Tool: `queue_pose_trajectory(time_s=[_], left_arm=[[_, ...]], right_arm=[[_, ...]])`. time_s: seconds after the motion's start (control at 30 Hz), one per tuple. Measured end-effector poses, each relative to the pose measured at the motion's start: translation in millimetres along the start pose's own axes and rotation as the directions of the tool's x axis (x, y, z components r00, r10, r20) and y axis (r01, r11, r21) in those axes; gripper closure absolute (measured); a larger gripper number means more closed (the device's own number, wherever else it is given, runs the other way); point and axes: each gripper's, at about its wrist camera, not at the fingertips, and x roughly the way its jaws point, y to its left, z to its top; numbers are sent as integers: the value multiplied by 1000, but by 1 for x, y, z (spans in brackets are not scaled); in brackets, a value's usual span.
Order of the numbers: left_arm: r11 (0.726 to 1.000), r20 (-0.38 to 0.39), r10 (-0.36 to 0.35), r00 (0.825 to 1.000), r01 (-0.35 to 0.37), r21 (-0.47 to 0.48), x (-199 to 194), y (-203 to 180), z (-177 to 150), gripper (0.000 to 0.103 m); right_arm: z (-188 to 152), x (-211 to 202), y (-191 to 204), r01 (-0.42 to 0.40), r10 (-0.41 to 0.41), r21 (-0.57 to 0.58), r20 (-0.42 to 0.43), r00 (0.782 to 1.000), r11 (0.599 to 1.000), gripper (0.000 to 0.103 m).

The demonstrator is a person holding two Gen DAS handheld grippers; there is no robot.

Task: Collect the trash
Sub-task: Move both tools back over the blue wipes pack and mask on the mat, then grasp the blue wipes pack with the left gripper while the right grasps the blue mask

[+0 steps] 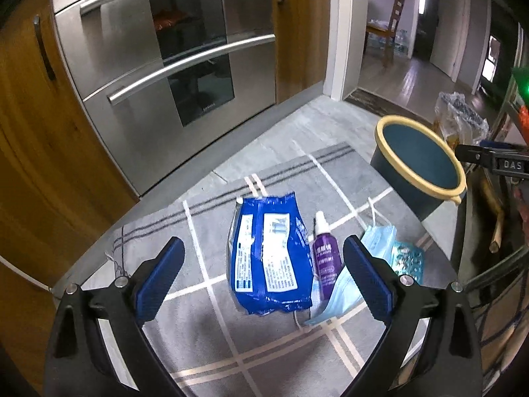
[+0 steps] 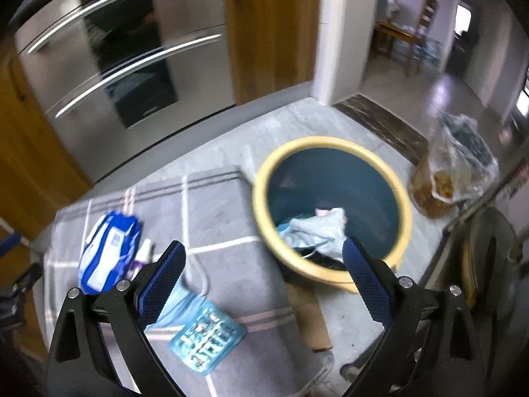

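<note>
**Trash on the rug, bin alongside**

Left gripper [image 1: 261, 284] fingers spread, empty, over grey grid-lined rug [image 1: 205, 241]. Mid-rug: crumpled blue plastic wrapper [image 1: 269, 259], purple spray bottle [image 1: 325, 258], light-blue face mask [image 1: 377, 241], teal blister pack [image 1: 406, 259]. Right gripper [image 2: 261, 284] fingers spread, empty, above yellow-rimmed dark-teal bin [image 2: 330, 205] off the rug's edge, crumpled waste inside.

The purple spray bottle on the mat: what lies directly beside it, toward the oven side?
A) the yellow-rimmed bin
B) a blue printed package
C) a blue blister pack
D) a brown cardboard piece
B: in the left wrist view, the purple spray bottle lies flat against the blue printed package.
</note>
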Motion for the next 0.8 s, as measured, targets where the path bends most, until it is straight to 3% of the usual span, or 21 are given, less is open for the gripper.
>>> queue_pose_trajectory(time_s=[0.3, 0.47, 0.63, 0.8], left_arm=[[1000, -70, -19, 997, 20, 15, 19, -6, -6, 8], [1000, -132, 4, 991, 0, 26, 40, -6, -10, 8], [997, -217, 51, 975, -36, 73, 71, -7, -20, 8], [1000, -290, 18, 957, -15, 13, 101, -4, -27, 8]], right_arm=[[-12, 25, 38, -81, 70, -90, -114, 991, 993, 8], [-21, 53, 42, -157, 166, 56, -228, 959, 986, 10], [-29, 76, 53, -156, 170, 69, -312, 935, 985, 22], [-35, 91, 58, -186, 209, 96, -371, 905, 978, 36]])
